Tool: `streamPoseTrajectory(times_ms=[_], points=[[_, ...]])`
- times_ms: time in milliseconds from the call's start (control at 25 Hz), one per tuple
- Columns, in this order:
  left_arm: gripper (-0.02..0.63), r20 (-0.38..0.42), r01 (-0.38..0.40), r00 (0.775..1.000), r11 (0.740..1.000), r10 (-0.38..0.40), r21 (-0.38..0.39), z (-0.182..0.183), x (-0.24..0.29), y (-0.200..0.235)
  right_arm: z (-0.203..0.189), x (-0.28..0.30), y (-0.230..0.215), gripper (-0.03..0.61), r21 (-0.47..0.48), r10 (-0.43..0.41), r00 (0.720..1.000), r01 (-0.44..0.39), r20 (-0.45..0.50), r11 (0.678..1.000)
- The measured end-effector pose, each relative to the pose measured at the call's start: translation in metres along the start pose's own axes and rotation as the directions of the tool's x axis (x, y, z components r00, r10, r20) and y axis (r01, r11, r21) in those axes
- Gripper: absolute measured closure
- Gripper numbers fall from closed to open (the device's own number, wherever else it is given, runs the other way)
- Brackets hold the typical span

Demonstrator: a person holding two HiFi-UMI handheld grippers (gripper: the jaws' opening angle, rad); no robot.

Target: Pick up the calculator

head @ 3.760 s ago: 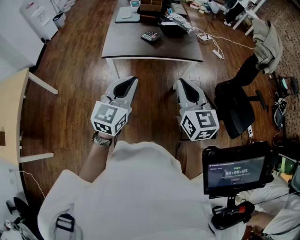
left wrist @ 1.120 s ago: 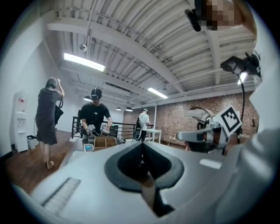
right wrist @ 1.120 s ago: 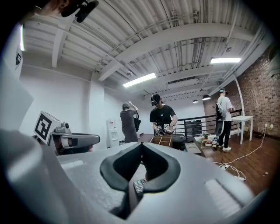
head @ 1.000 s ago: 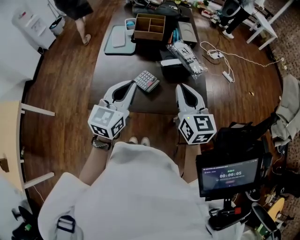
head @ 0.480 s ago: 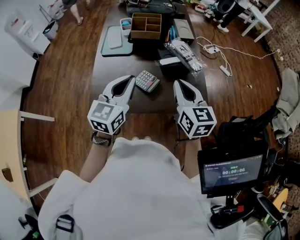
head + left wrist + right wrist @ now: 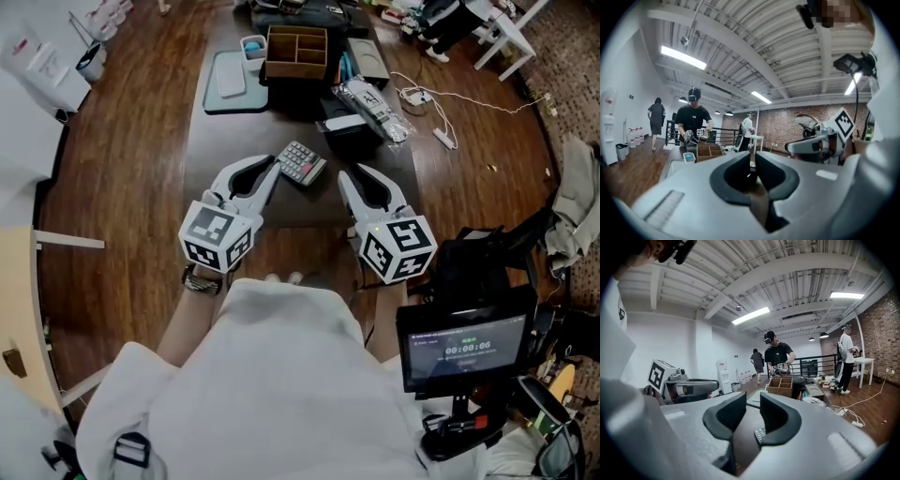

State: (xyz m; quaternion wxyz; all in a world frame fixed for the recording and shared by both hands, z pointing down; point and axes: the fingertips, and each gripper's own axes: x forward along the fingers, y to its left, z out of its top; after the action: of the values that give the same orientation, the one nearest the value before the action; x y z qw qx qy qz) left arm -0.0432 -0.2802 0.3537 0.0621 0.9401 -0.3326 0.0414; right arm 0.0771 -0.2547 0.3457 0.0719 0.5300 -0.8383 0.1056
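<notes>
A long dark table (image 6: pixel 220 141) fills the middle of the wood floor, and the person in a white top stands at its near edge with both tools held out low over it.

The left gripper (image 6: pixel 274 167) reaches in over the near edge. Its jaws have just been opening and now stand only a narrow slit apart, with nothing between them. The right gripper (image 6: pixel 343 177) comes in beside it, well apart from it. Its jaws have also just been opening and show a plainly wider gap, again with nothing in it.

At the far end of the table sits a wooden box (image 6: pixel 297 47) with open compartments. A pale flat tray (image 6: pixel 230 80) lies just beside it, toward the left edge. A black box (image 6: pixel 352 136) stands toward the right edge, with a long plastic-wrapped pack (image 6: pixel 372 108) lying across it.

The calculator (image 6: pixel 302 162) lies flat and askew close to the near edge, about midway along it, between the two gripper tips and a little beyond them. The left tip is just beside its near corner. From above I can't tell whether they touch. Neither gripper has hold of it.

A small cup (image 6: pixel 251 45) with something blue in it stands at the tray's far end.
</notes>
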Motion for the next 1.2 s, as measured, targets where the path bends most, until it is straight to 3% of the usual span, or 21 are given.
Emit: streamPoseTrajectory(times_ms=[200,640,840,960,1200], points=[[0.514,-0.095,0.007,0.995,1.0,-0.01,-0.024,-0.03,-0.002,0.013,-0.021,0.005,0.0,0.495,0.044,-0.041,0.998,0.043,-0.051,0.998],[0.508,-0.215,0.003,0.976,0.994,-0.027,-0.108,-0.073,0.028,0.03,-0.069,0.052,-0.018,0.477,0.176,0.037,0.977,0.001,-0.21,0.984],[0.509,-0.249,0.017,0.967,0.988,-0.055,-0.153,-0.099,0.065,0.037,-0.105,0.079,-0.055,0.477,0.127,0.024,0.94,0.021,-0.341,0.992],[0.508,-0.304,0.017,0.95,0.982,-0.075,-0.189,-0.131,0.087,0.038,-0.125,0.091,-0.076,0.477,0.152,0.049,0.917,0.013,-0.396,0.988],[0.499,-0.412,-0.069,0.91,0.958,-0.054,-0.279,-0.182,0.111,0.044,-0.177,0.107,-0.103,0.477,0.201,0.106,0.847,0.001,-0.521,0.98]])
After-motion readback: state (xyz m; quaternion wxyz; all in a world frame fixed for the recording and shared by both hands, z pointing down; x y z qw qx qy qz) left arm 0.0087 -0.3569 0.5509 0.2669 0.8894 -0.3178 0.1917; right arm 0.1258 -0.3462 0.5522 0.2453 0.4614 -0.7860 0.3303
